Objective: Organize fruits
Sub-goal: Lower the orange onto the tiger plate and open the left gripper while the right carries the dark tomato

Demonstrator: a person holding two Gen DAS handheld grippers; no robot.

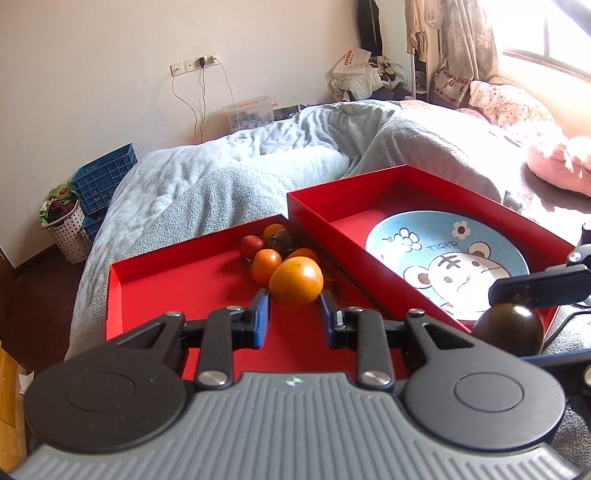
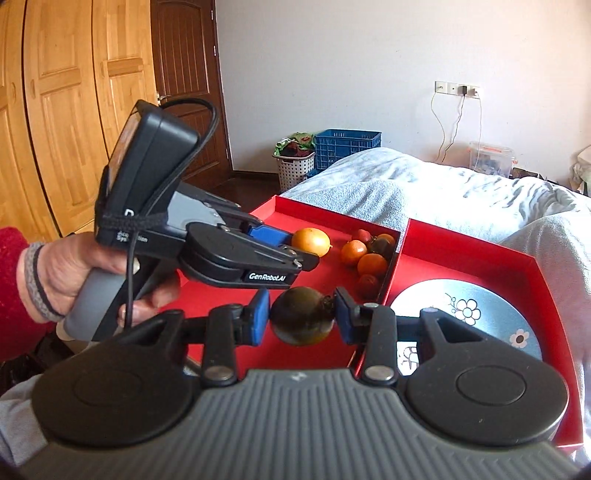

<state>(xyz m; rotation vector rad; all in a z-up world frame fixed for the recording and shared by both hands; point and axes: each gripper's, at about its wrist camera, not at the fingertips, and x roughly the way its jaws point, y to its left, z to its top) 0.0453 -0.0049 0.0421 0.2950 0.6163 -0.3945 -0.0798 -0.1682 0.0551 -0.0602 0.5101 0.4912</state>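
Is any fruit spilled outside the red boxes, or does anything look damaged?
Nothing is spilled or damaged. The loose fruits sit heaped in one corner of the left red box. The right tongs hold a dark fruit; the plate lies flat in the right box.

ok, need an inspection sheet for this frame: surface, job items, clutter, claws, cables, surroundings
surface: bed with grey-blue blanket; two red trays side by side on it.
job's things: left tray holds a cluster of orange and dark fruits in its far right corner; right tray holds a blue tiger plate, no fruit on it.
clutter: nothing seen in the trays.
grippers: left claw open around a large orange fruit, contact unclear; right claw shut on a dark fruit.
cables: black lead on left handset; charger wires at wall socket.
surroundings: blue crate, laundry basket, wardrobe, window.
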